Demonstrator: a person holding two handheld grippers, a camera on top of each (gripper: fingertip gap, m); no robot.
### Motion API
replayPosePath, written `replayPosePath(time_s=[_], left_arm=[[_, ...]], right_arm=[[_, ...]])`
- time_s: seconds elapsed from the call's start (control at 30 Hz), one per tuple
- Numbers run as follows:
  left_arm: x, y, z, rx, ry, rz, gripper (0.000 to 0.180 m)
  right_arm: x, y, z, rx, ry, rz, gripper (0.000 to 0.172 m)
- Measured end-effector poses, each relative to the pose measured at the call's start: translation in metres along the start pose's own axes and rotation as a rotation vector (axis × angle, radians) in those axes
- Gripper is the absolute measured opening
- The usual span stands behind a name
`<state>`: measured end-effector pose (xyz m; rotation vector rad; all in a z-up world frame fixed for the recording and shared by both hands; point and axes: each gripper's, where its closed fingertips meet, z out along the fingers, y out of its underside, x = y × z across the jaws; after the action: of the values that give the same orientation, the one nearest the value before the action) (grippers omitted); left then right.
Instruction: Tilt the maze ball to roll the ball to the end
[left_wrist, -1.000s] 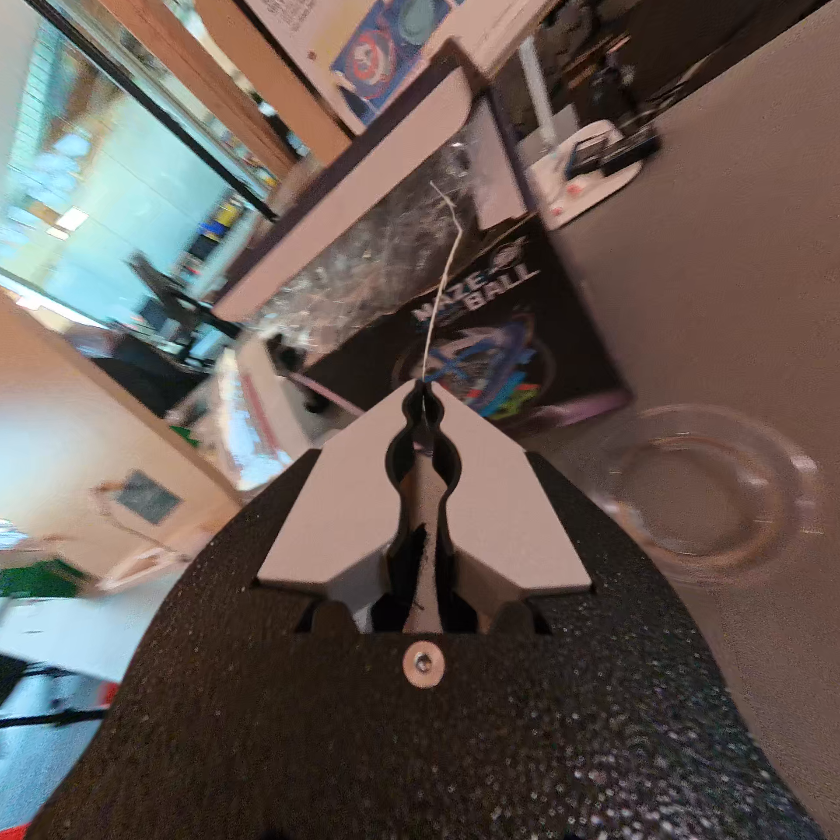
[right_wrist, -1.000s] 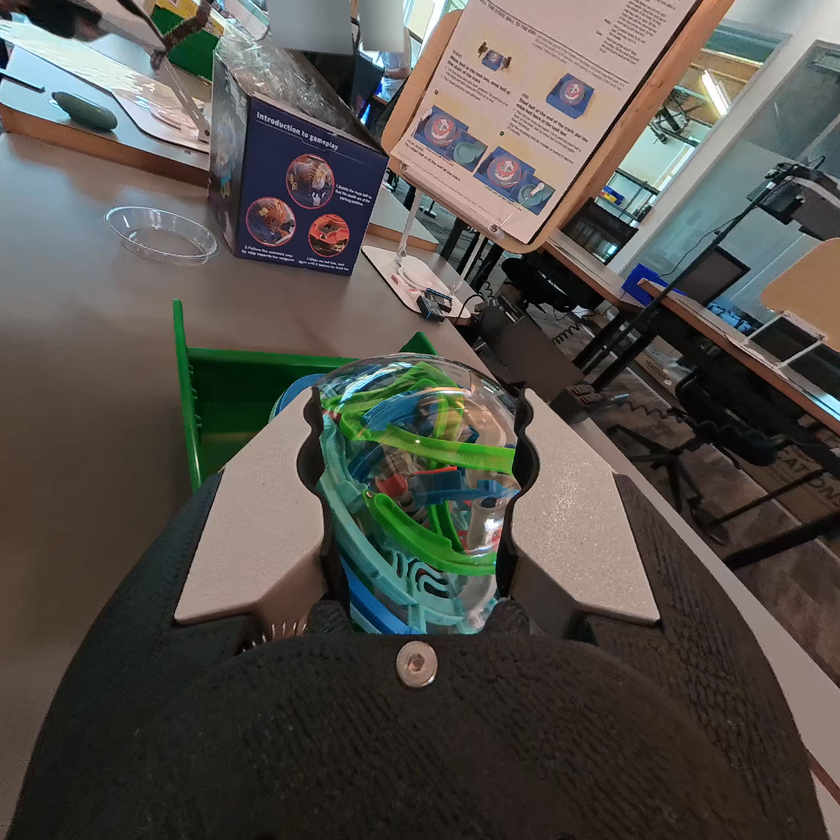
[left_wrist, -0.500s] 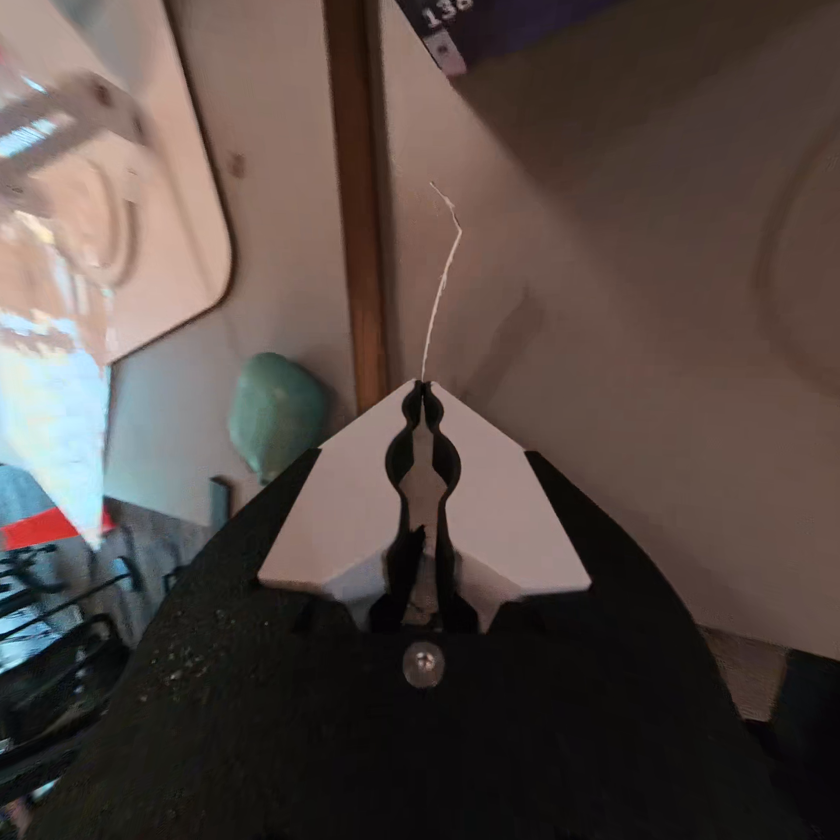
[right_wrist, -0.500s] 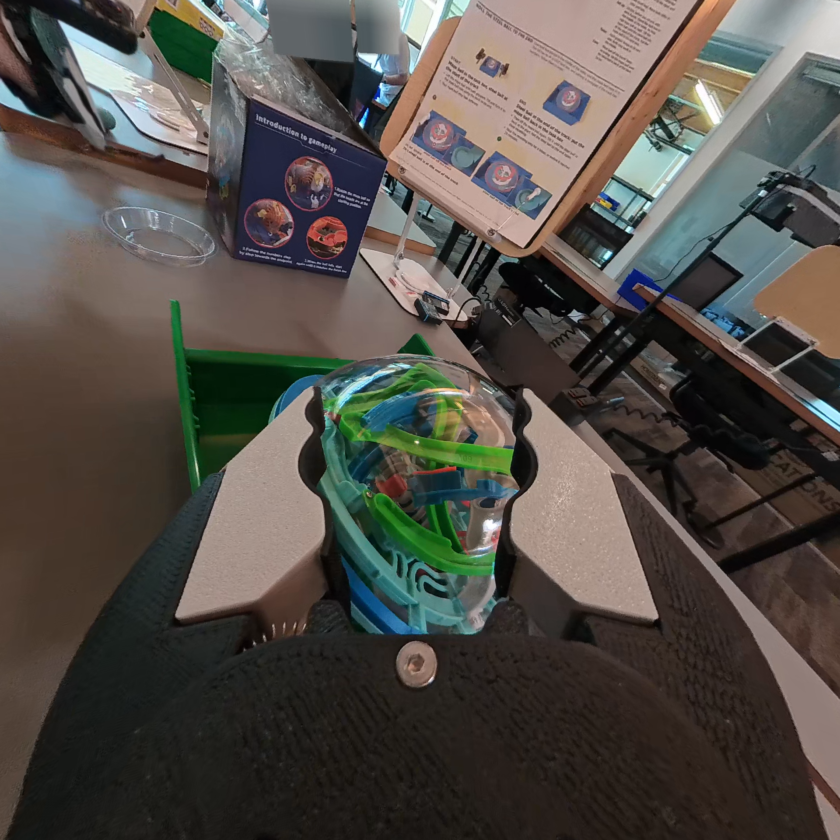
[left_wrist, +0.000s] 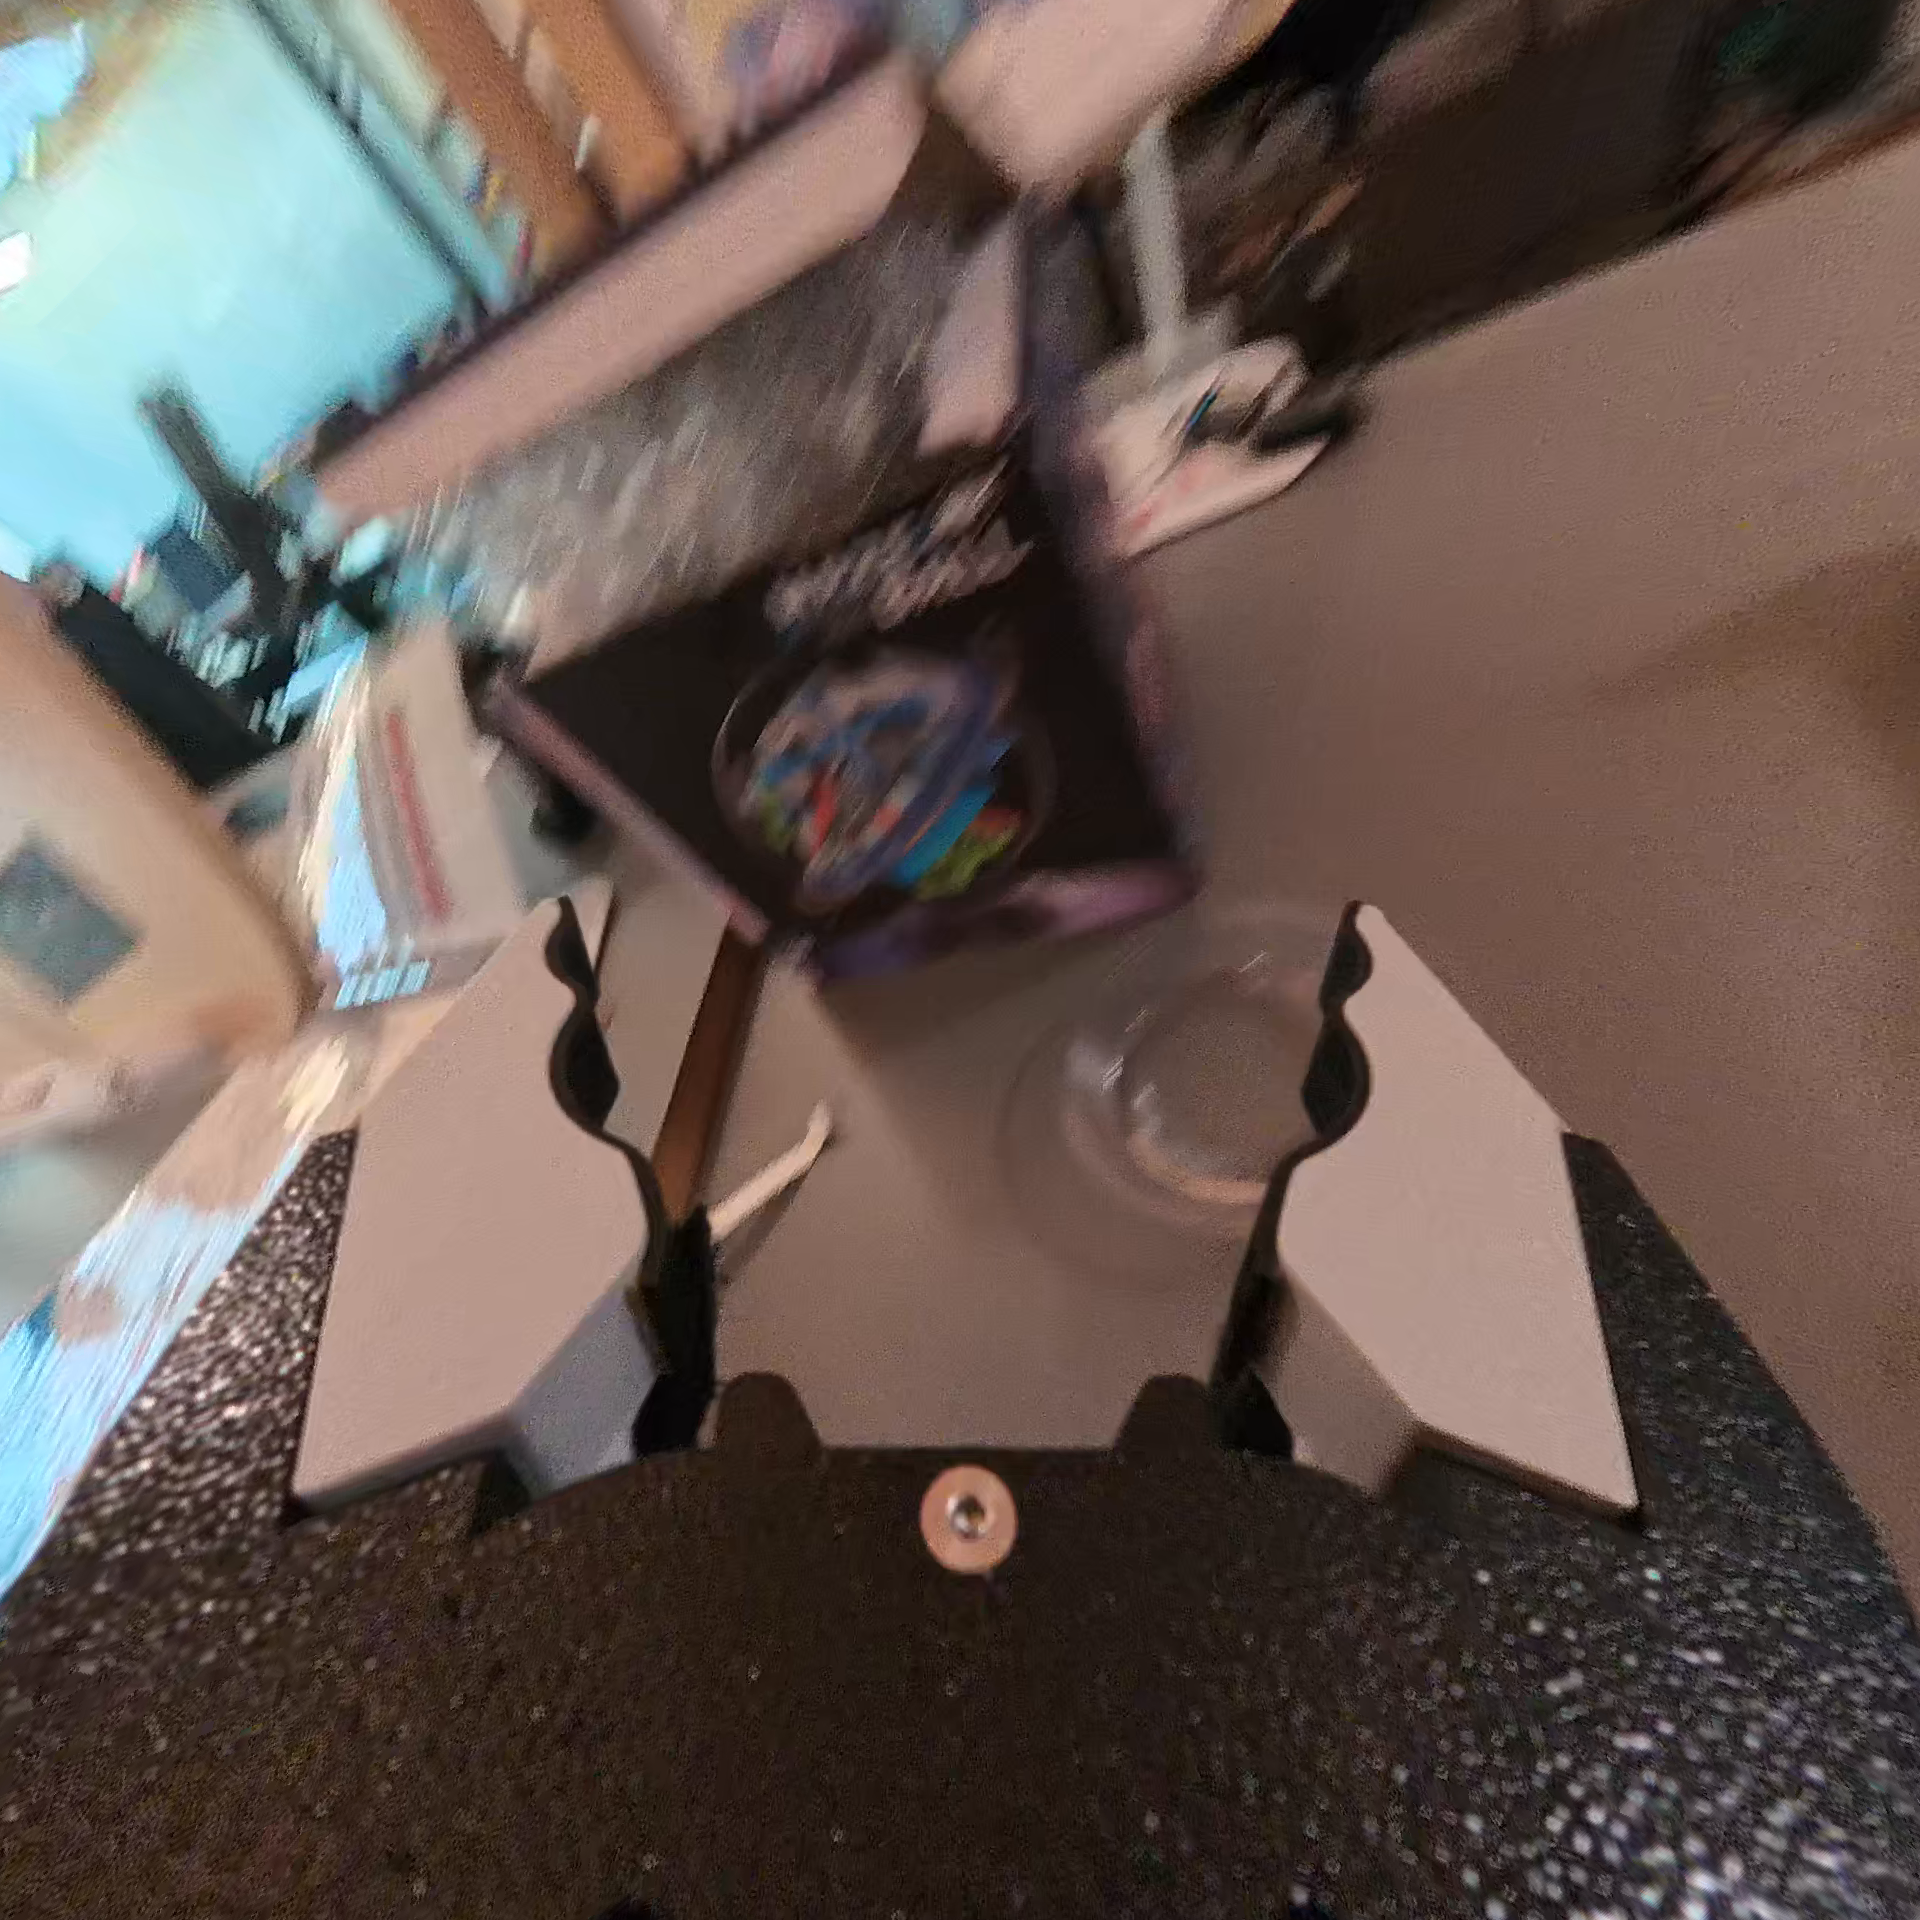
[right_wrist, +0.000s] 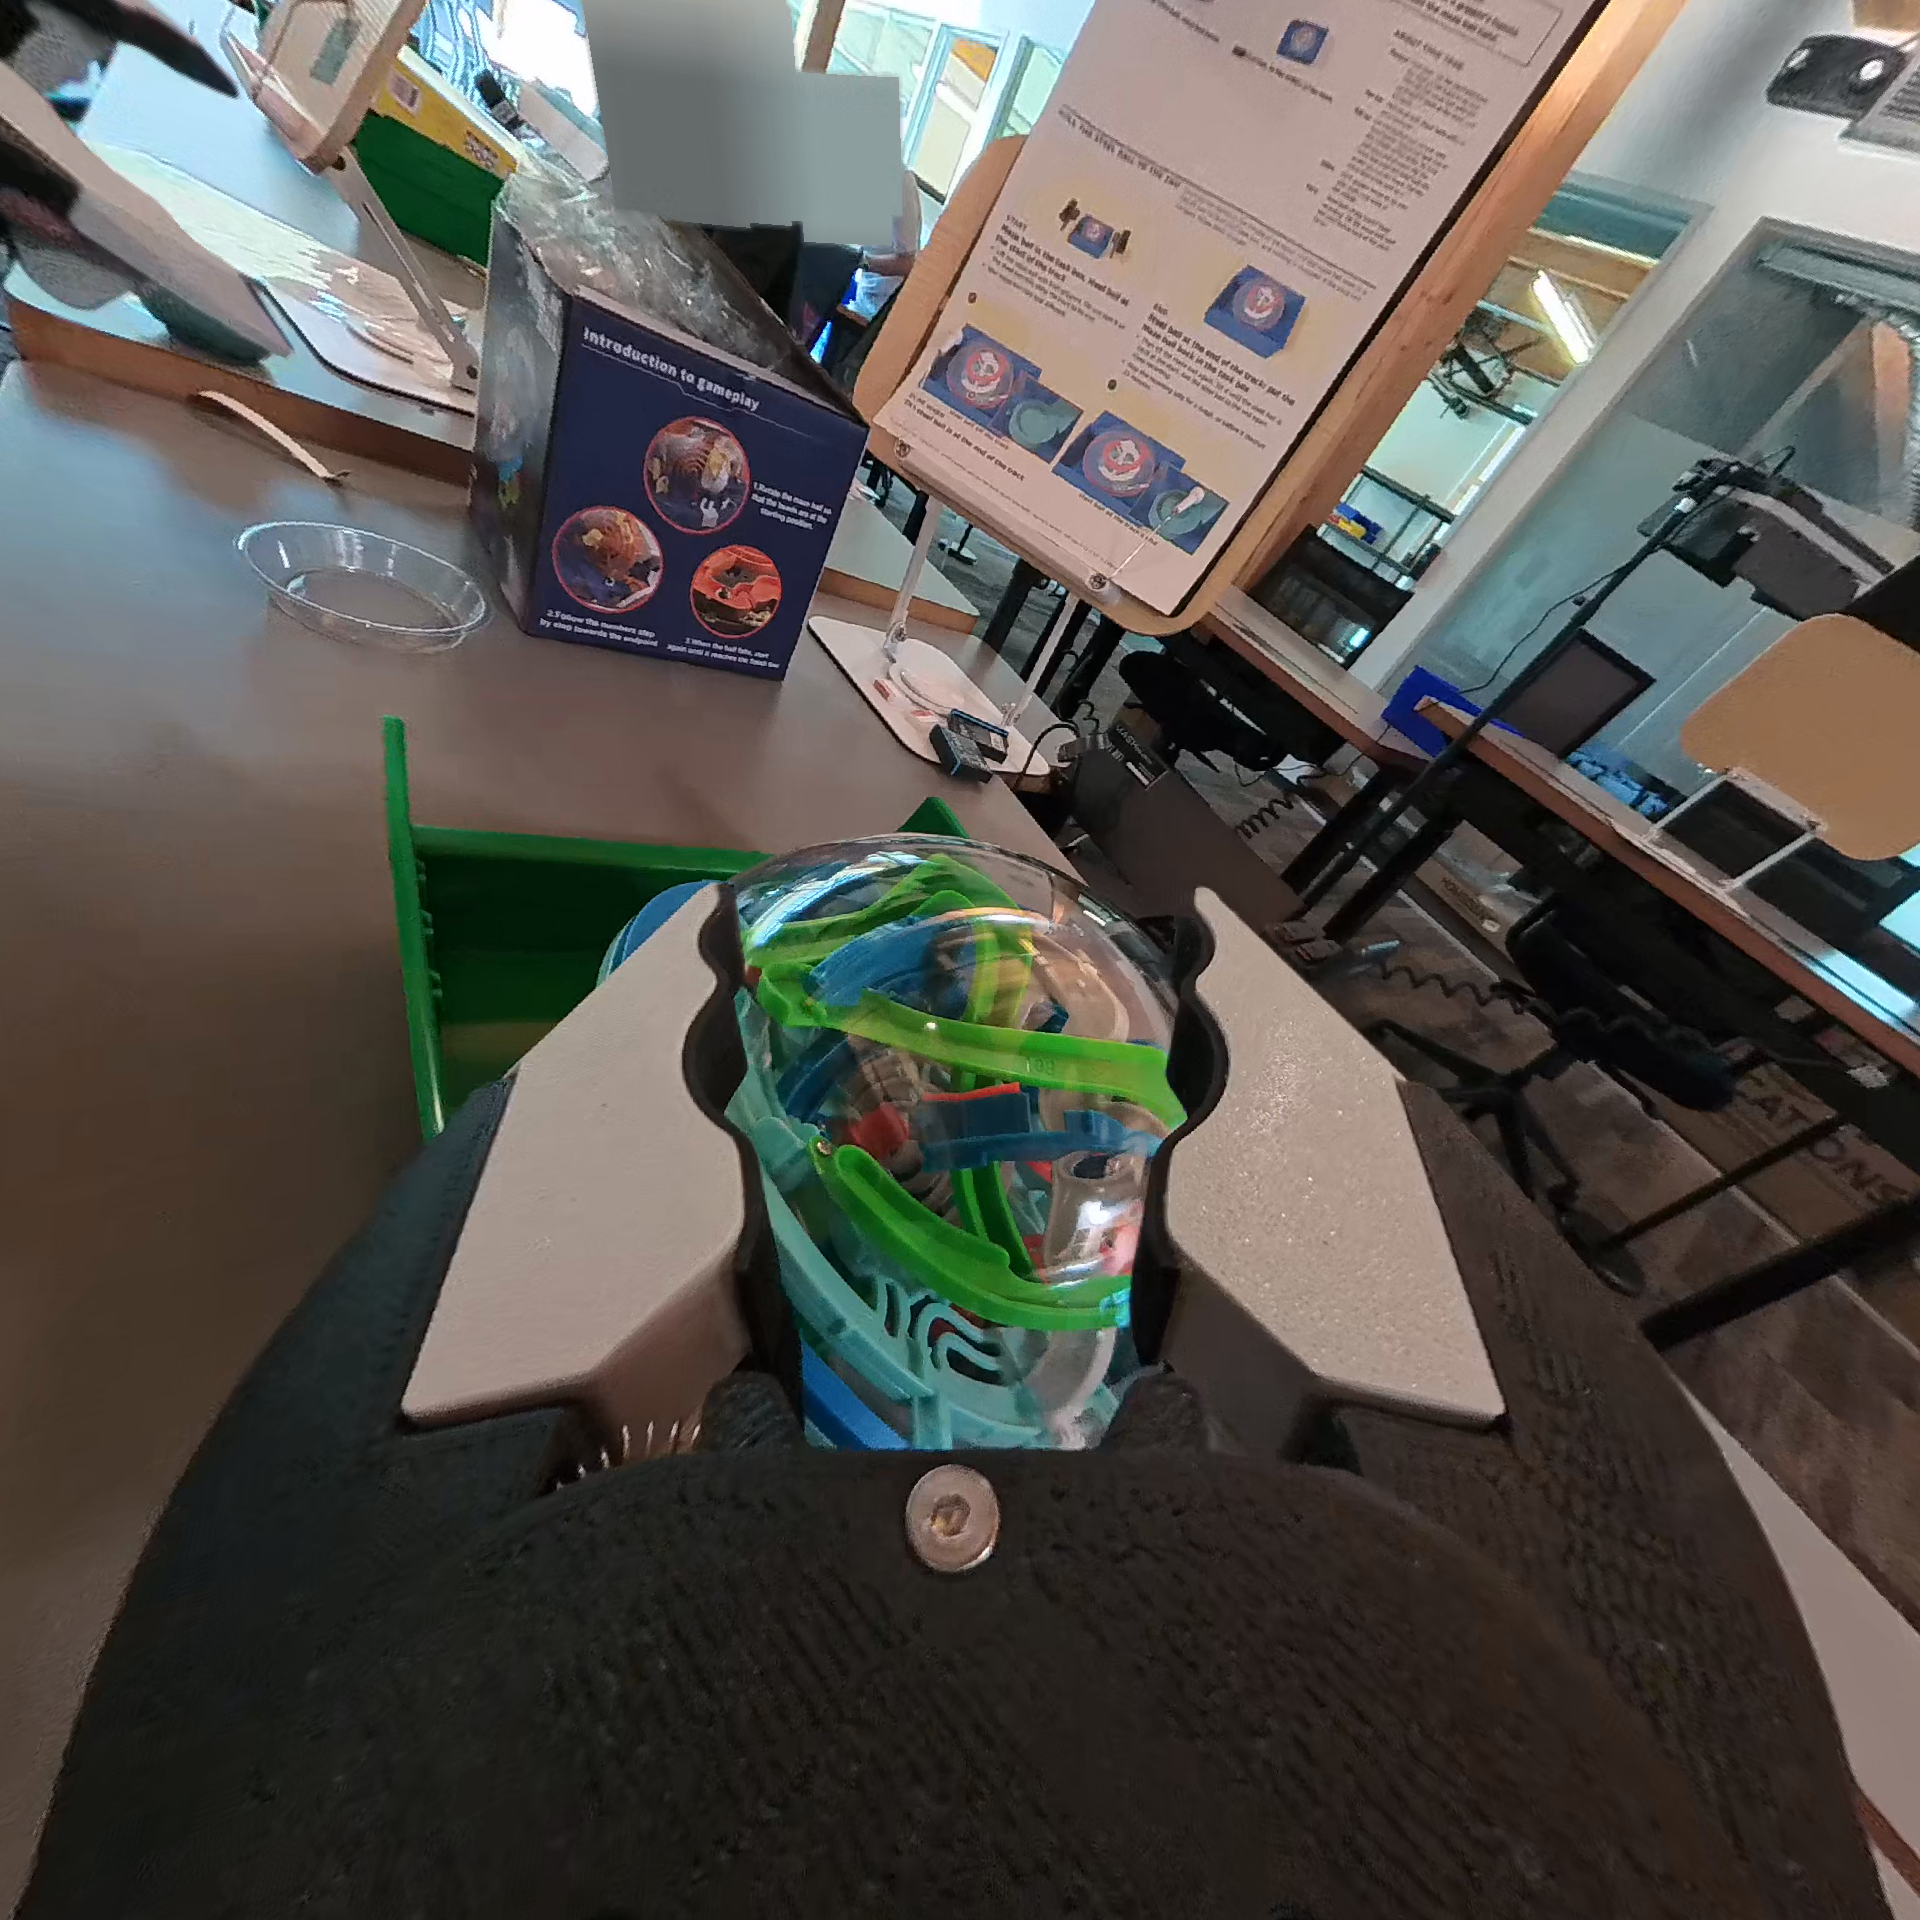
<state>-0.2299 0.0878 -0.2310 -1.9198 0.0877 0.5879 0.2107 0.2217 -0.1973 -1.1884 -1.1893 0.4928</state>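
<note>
Big change: left tongs (left_wrist: 956, 1023) now gape wide w/ nothing between the fingers; a sec ago they were pinched shut on a thin white thread. That view is smeared w/ motion blur and has swung round, from a close look down at the tabletop half a sec ago to the dark box (left_wrist: 883, 748). Thread (left_wrist: 774, 1174) now hangs loose by the left finger.

Right tongs (right_wrist: 956, 966): no change, both pads pressed on the maze ball (right_wrist: 956, 1101), a clear sphere w/ green and blue tracks, held over the green bin (right_wrist: 488, 914), same pose as before. Small ball inside not visible.

Read: left side looks freed up to come help steady or tilt; tilting prob hardly started.

Surface/room, rel. to the bin: grey-brown tabletop (right_wrist: 187, 935) under and left of it; dark blue box (right_wrist: 665, 488) beyond it, clear plastic dish (right_wrist: 364, 587) beyond-left, just beside that box; instruction board on a stand (right_wrist: 1195, 312) beyond-right; more desks, chairs and tripods off to the right past the tabletop edge.
</note>
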Motion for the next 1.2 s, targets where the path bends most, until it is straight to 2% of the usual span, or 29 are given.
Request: replayPosePath(time_s=[0.03,0.17,0.3,0.4,0.5,0.63,0.83,1.2], left_arm=[[0.020,-0.022,-0.004,0.089,0.050,0.021,0.132],[0.125,-0.082,-0.016,0.337,0.341,0.113,0.127],[0.234,-0.109,-0.023,0.419,0.732,0.209,0.126],[0.284,-0.122,-0.023,0.473,0.878,0.391,0.121],[0.318,-0.140,-0.030,0.578,0.996,0.508,0.103],[0.349,-0.151,-0.030,0.718,1.024,0.714,0.072],[0.377,-0.149,-0.036,0.867,1.025,0.920,0.042],[0.384,-0.145,-0.039,1.010,0.874,1.089,0.007]], right_arm=[[0.001,-0.001,-0.001,0.008,0.004,-0.001,0.083],[0.014,-0.013,-0.014,0.100,0.046,0.033,0.081],[0.037,-0.005,-0.034,0.148,0.075,0.131,0.084],[0.048,0.011,-0.046,0.137,0.088,0.154,0.085],[0.048,0.018,-0.054,0.153,0.050,0.163,0.084],[0.050,0.022,-0.060,0.176,0.037,0.168,0.080],[0.053,0.022,-0.063,0.202,0.039,0.185,0.076],[0.046,0.015,-0.064,0.215,0.013,0.154,0.075]])
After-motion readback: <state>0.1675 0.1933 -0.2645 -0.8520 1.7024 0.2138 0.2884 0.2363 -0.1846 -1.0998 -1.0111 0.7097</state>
